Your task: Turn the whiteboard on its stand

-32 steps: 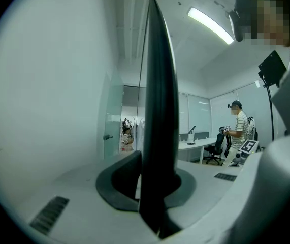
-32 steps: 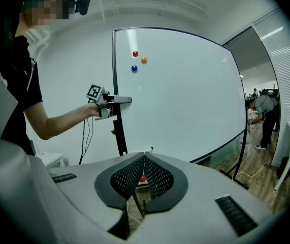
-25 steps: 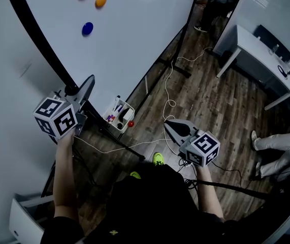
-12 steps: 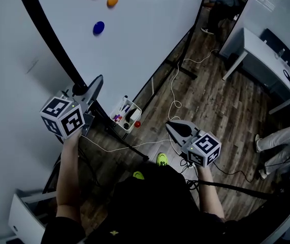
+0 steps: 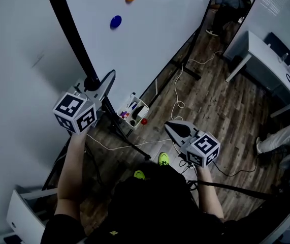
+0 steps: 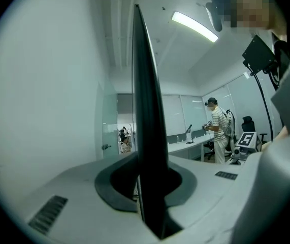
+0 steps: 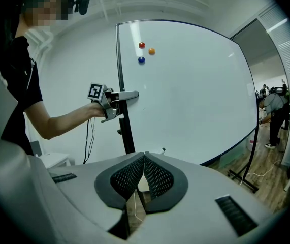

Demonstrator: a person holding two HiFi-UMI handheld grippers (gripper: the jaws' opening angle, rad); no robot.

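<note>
Grip | we clamp the whiteboard frame [image 5: 69,27] in our left tongs [image 5: 105,81], jaws just easing slightly wider | our right tongs [image 5: 173,128] closed, empty, well apart

No words, brands or numbers are being shown legibly. Only black-and-white square patterns are being displayed on the left cube [image 5: 75,113] and right cube [image 5: 204,149]. Print on the wall panel [image 5: 281,3], upper right, is being rendered too small to read.
</note>
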